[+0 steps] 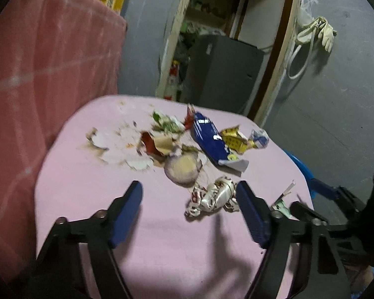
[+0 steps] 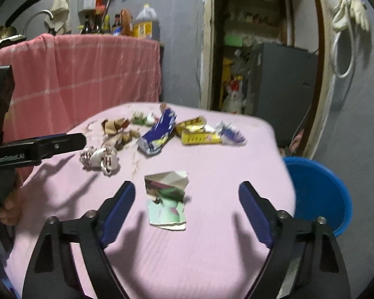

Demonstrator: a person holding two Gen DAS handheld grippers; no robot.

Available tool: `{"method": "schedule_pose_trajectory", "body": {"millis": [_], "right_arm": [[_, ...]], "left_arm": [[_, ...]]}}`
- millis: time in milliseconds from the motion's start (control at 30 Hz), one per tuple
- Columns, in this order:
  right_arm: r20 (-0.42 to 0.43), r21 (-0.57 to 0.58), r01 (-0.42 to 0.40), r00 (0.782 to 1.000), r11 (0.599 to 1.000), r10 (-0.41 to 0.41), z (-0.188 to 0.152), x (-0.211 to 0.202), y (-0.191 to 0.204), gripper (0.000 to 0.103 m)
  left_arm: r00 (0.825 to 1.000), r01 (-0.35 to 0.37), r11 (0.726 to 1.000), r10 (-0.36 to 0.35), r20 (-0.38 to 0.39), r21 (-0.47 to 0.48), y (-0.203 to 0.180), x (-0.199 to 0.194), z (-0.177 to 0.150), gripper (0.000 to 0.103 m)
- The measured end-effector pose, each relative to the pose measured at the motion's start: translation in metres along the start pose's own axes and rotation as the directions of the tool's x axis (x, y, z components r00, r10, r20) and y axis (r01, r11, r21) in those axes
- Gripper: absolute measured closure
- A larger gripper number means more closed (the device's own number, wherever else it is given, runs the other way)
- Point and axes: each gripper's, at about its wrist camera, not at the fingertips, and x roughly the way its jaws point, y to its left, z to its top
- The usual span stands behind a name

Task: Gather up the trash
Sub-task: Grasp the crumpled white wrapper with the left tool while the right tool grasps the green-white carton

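Your right gripper [image 2: 187,196] hangs spread and empty over the torn green-and-white paper wrapper [image 2: 165,199] on the pink tablecloth [image 2: 212,261]; left gripper [image 1: 189,199] likewise spread (nothing held). It's featherlight, limp: pinch its crumpled upper fold

The room is dim and both pictures are a bit blurry. Light from behind throws dark finger shadows on the pink table [image 2: 212,249]. The edges bend round and go black at the corners.

Pink table [image 2: 212,261] strewn with crumpled wrappers [image 2: 157,134].
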Motion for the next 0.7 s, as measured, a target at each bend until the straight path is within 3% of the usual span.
{"method": "schedule_pose_trajectory", "body": {"millis": [100, 367, 567, 700], "right_arm": [[-0.05, 0.011, -0.032, 0.998, 0.999, 0.032, -0.001, 0.012, -0.001, 0.022], [-0.127, 0.012, -0.076, 0.989, 0.997, 0.077, -0.001, 0.035, -0.002, 0.03], [-0.121, -0.017, -0.08, 0.99, 0.997, 0.077, -0.002, 0.036, 0.003, 0.043], [-0.116, -0.029, -0.085, 0.99, 0.996, 0.081, -0.002, 0.035, 0.005, 0.056]], "left_arm": [[0.998, 0.032, 0.999, -0.033, -0.045, -0.017, 0.004, 0.004, 0.002, 0.047], [0.99, 0.077, 0.996, -0.082, -0.113, -0.051, 0.015, 0.008, 0.004, 0.051], [0.984, 0.107, 0.994, -0.111, -0.139, -0.036, 0.009, 0.015, 0.004, 0.073], [0.983, 0.114, 0.993, -0.117, -0.14, -0.033, 0.007, 0.016, 0.004, 0.08]]}}
